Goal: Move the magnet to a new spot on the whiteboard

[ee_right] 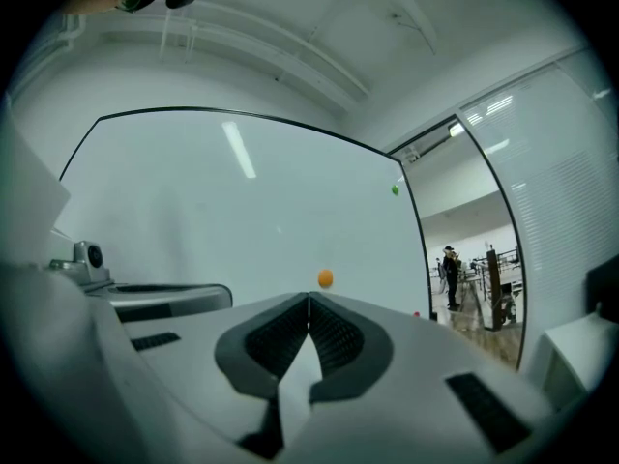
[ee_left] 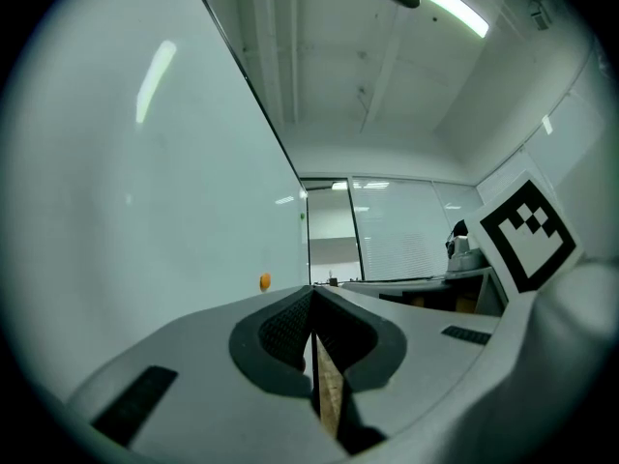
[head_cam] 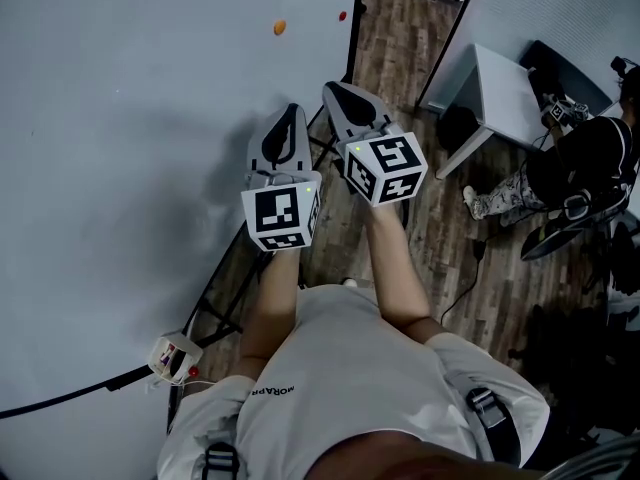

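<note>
You held your left gripper [head_cam: 289, 110] and right gripper [head_cam: 336, 90] side by side near the whiteboard [head_cam: 120, 118], both with jaws pressed together and empty. Farther along the board, the orange magnet [head_cam: 280, 27] clung well beyond their tips.

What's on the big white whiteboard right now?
Three small round magnets: an orange magnet, a red magnet by the right edge of the whiteboard, and a green magnet higher up. The left gripper hides a patch near that edge.
</note>
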